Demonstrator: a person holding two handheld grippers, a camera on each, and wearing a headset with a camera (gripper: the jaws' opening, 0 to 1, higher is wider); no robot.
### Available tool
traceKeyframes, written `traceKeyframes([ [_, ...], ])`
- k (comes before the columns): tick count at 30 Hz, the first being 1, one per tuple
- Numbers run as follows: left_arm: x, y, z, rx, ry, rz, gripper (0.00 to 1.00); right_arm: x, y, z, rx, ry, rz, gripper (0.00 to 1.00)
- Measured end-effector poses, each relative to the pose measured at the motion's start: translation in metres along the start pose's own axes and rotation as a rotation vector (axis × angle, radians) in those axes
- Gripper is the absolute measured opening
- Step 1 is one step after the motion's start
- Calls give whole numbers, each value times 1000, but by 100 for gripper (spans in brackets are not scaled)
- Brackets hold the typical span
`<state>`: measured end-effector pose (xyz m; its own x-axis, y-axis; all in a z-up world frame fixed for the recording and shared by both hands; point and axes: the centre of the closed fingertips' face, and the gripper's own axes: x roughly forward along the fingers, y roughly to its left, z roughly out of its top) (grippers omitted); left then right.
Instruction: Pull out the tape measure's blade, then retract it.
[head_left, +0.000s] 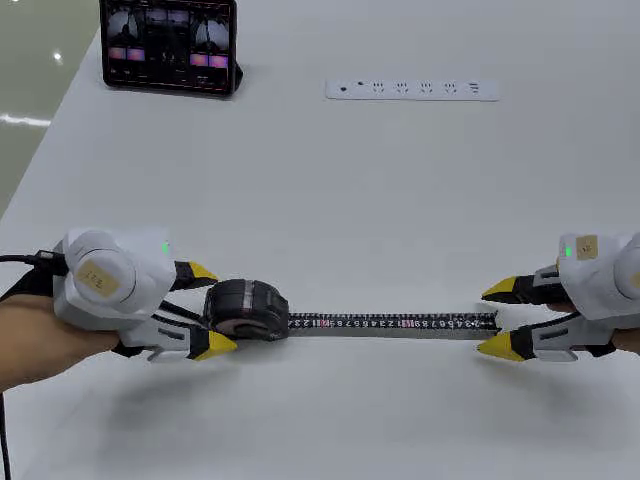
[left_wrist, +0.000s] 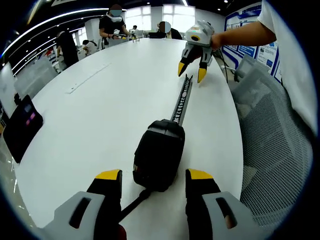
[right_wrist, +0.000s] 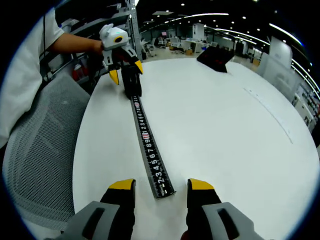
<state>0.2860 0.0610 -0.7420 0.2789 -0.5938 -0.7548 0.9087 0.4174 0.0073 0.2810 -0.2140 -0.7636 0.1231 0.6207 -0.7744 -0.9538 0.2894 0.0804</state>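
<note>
In the head view, the case (head_left: 247, 309) lies on the table (head_left: 380, 200) between the spread jaws of the left gripper (head_left: 214, 307). The blade (head_left: 400, 323) runs toward three o'clock, ending between the open, empty jaws of the right gripper (head_left: 493, 320).

In the left gripper view, the case (left_wrist: 159, 152) sits between our jaws with a gap on one side — straddled, not clamped. The blade (left_wrist: 181, 102) points to twelve o'clock.

In the right gripper view, the blade (right_wrist: 150, 150) tip lies loose between our jaws, its long axis running to eleven o'clock. We judge the right gripper nearer the tip — the left nearer the case.
</note>
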Motion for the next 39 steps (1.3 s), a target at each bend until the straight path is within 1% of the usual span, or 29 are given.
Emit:
traceKeyframes([
  [7, -2, 1, 1, -18, -14, 9, 50, 0, 1, 0, 8, -4, -13, 40],
  [11, -4, 0, 3, -32, -28, 22, 51, -2, -1, 3, 23, -22, -36, 41],
  [12, -5, 0, 4, -37, -35, 25, 52, -2, -1, 4, 31, -31, -43, 43],
  [13, -6, 0, 4, -50, -44, 30, 53, -4, -1, 9, 69, -68, -52, 44],
  [15, -9, 0, 5, -82, -60, 37, 55, -6, 0, 16, 119, -118, -59, 46],
  [18, -13, 1, 8, -91, -78, 55, 58, -8, 0, 15, 142, -132, -80, 52],
  [20, -16, 1, 9, -109, -91, 67, 59, -10, 1, 17, 154, -142, -94, 55],
  [22, -18, 2, 9, -115, -102, 80, 60, -10, 1, 18, 164, -152, -105, 58],
  [25, -21, 2, 9, -141, -122, 95, 63, -13, 1, 22, 184, -172, -123, 62],
  [30, -24, 1, 9, -165, -145, 115, 66, -15, 2, 22, 188, -174, -147, 65],
  [32, -27, 4, 11, -173, -170, 145, 67, -18, 4, 24, 190, -182, -153, 66],
  [33, -29, 3, 13, -191, -185, 145, 67, -20, 4, 27, 193, -192, -160, 66],
  [34, -29, 2, 13, -202, -190, 143, 67, -20, 4, 28, 193, -197, -163, 67],
  [35, -31, 1, 13, -203, -197, 155, 67, -22, 5, 30, 187, -199, -170, 67],
  [39, -36, -1, 14, -230, -222, 168, 67, -26, 6, 34, 187, -214, -195, 69],
])
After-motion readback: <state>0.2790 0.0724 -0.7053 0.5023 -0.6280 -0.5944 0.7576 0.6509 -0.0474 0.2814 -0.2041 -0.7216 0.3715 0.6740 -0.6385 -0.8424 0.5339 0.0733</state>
